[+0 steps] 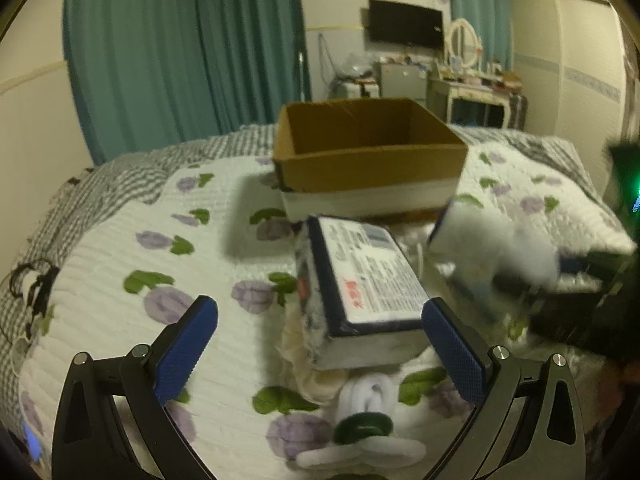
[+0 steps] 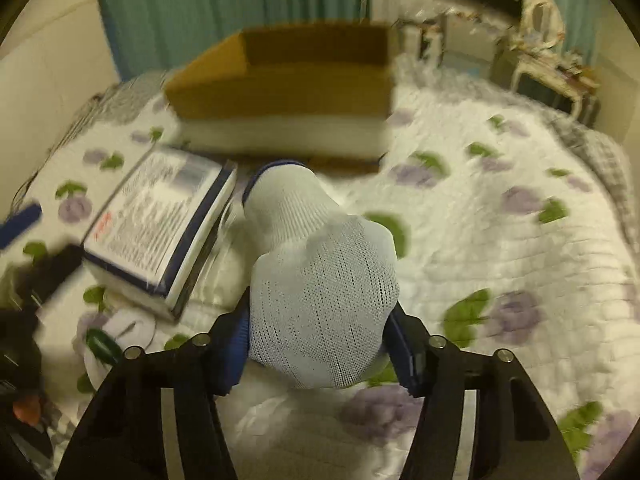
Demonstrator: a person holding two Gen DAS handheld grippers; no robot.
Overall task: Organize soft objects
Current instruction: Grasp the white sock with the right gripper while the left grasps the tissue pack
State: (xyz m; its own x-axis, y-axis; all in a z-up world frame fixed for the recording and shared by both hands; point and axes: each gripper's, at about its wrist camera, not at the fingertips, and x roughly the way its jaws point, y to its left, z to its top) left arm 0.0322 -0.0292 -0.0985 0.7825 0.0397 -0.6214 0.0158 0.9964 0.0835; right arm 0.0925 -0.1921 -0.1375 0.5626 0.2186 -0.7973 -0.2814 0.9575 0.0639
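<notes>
Between right gripper (image 2: 320, 346) pads: white sock (image 2: 320, 280).

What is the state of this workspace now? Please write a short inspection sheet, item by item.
Surface: bed with a floral quilt.
Job's things: white knit glove; open cardboard box; wrapped pack; rolled white sock.
Clutter: nothing seen.
Grippers: right gripper shut on the white knit glove; left gripper open, jaws either side of the pack's near end.
Cables: black cord at the bed's left edge.
Surroundings: teal curtains, wall television, dressing table.
</notes>
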